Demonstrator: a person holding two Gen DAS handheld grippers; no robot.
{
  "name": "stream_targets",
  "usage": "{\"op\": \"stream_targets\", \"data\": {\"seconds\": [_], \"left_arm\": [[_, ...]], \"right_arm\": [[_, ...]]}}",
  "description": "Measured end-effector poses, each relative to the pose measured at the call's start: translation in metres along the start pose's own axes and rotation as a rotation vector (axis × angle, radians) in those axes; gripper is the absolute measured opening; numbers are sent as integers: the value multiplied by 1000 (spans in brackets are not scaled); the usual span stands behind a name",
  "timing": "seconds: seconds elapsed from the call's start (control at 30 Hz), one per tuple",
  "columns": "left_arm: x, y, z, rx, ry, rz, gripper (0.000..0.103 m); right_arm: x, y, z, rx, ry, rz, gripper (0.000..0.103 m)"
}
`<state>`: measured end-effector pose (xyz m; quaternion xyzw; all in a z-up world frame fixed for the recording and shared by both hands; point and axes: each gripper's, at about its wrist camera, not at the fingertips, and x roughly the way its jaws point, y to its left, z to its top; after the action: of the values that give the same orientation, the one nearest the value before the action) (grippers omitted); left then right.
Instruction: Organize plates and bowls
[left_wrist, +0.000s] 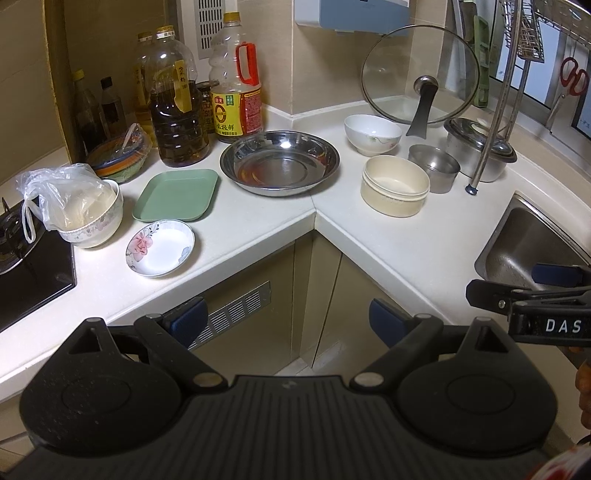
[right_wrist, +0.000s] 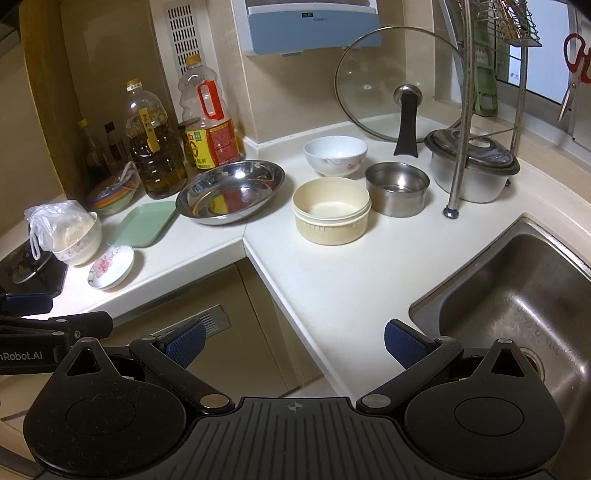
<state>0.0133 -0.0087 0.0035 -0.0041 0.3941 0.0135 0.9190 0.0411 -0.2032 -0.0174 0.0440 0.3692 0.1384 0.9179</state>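
Countertop (left_wrist: 258, 236) wrapping an inside corner, with dishes spread across it. Left gripper (left_wrist: 286, 317) and right gripper (right_wrist: 295, 341) both hover in front of the counter edge, jaws spread wide and holding nothing. On the left run sit a small floral saucer (left_wrist: 161, 248) near the edge, a green square plate (left_wrist: 176, 194) just behind it, and a steel basin (left_wrist: 279, 161) at the corner. On the right run sit a white floral bowl (right_wrist: 335, 154), a cream bowl (right_wrist: 331, 209) in front of it, and a steel cup (right_wrist: 397, 188) beside both. A sink (right_wrist: 517, 295) lies far right.
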Motion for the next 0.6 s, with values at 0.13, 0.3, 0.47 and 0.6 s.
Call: {"op": "stream_targets", "data": {"seconds": [0.13,0.3,0.47,0.6], "left_arm": [[2,-1,-2,-34,12,12,93],[4,1,-7,-85,21,48,93],[6,2,-13,-134,32,85,93],[5,2,-15,-161,30,115,93]], "right_arm": [[7,-3,1,-13,4,35,103],[18,-12,3,-22,18,87,103],[29,-15,4,-39,36,160,103],[36,-14,5,-63,55,191,103]]}}
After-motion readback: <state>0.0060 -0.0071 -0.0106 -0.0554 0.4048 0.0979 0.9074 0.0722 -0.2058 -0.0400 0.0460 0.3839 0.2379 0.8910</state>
